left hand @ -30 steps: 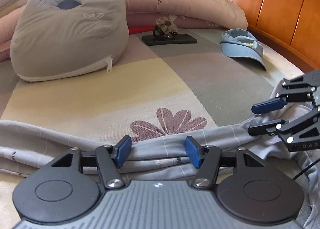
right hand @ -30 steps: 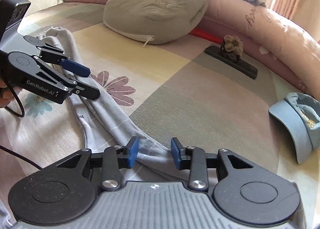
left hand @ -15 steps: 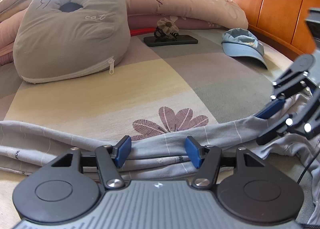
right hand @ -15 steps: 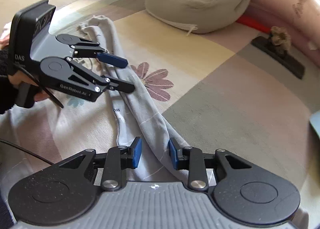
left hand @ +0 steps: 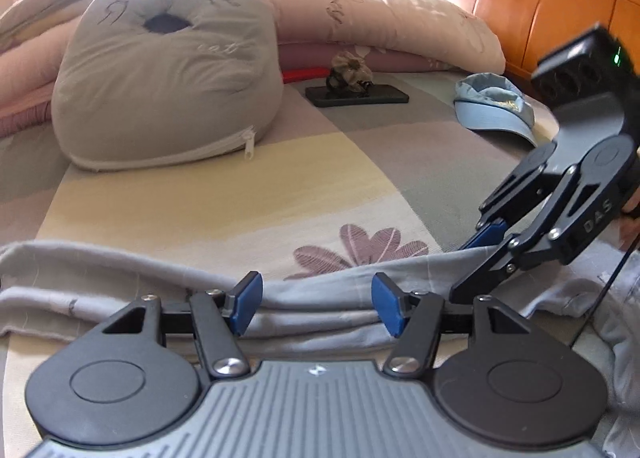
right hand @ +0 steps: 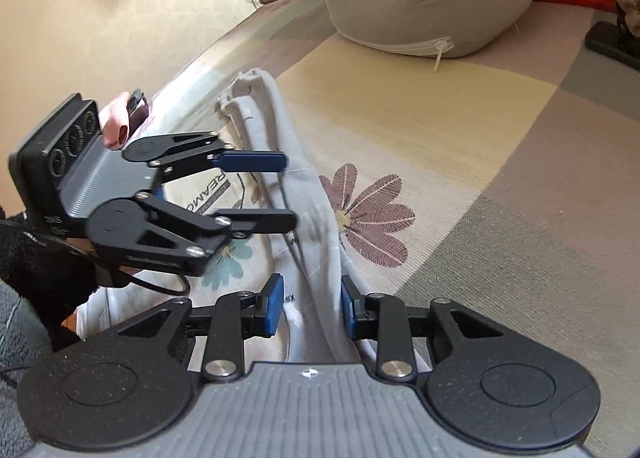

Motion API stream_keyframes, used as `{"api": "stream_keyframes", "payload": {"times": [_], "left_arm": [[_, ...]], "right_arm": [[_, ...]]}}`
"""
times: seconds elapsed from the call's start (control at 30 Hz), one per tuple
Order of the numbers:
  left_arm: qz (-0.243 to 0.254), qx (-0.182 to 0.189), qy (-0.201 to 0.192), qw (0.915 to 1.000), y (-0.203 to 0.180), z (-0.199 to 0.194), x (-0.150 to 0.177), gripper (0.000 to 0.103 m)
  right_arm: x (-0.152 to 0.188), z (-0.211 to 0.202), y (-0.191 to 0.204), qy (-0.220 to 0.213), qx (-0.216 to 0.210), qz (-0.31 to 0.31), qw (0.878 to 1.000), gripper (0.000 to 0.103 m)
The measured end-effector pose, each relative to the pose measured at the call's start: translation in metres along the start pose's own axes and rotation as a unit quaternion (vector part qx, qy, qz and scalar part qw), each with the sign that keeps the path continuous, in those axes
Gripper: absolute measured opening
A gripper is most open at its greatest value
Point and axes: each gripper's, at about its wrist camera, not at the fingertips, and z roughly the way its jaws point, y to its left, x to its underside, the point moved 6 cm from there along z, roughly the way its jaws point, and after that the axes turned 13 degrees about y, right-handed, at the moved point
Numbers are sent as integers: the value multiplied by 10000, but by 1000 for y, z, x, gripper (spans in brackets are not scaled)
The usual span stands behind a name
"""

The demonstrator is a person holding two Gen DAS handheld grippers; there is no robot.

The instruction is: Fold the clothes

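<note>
Through my left camera, the grey shirt (left hand: 312,298) lies bunched in a long roll across the bed (left hand: 240,198). My left tongs (left hand: 316,300) are spread over it, pads not touching. A cat pillow (left hand: 168,86) and blue cap (left hand: 492,110) sit behind.

Through my right camera, the shirt runs between my right tongs (right hand: 308,308). They have just been closing, but I see gaps beside the cloth. Only here shows the floor (right hand: 100,18).

Right claw (right hand: 308,308) narrower, swung leftward.
</note>
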Motion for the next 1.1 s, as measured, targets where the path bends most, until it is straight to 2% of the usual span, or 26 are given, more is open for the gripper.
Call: {"api": "stream_keyframes", "payload": {"times": [0.1, 0.23, 0.27, 0.3, 0.33, 0.43, 0.67, 0.8, 1.0, 1.1], "left_arm": [[-127, -174, 137, 9997, 10, 2, 7, 61], [-173, -142, 229, 9995, 14, 5, 15, 62], [-149, -161, 222, 9995, 13, 5, 15, 62], [-125, -180, 215, 9995, 13, 5, 15, 62], [-104, -197, 207, 9995, 12, 5, 15, 62], [-140, -177, 165, 9996, 14, 2, 11, 62], [-334, -230, -44, 9992, 24, -10, 3, 63], [-402, -200, 69, 9990, 30, -5, 1, 63], [-401, -258, 398, 9981, 34, 10, 7, 63], [-350, -256, 388, 9983, 35, 11, 8, 65]], "right_arm": [[-1, 3, -8, -69, -186, 268, 9994, 28], [-2, 0, -19, -221, -447, 617, 9968, 26], [-2, -1, -20, -256, -443, 648, 9966, 23], [-3, -1, -21, -288, -398, 661, 9966, 12], [-4, -2, -21, -294, -257, 635, 9972, 6], [-13, -4, -19, -307, 77, 532, 9981, 6], [-39, -23, -36, -695, 880, 571, 9920, 6], [-53, -29, -52, -749, 1293, 583, 9870, 6], [-63, -32, -73, -866, 1538, 783, 9812, 4], [-69, -33, -79, -890, 1818, 814, 9759, 5]]}}
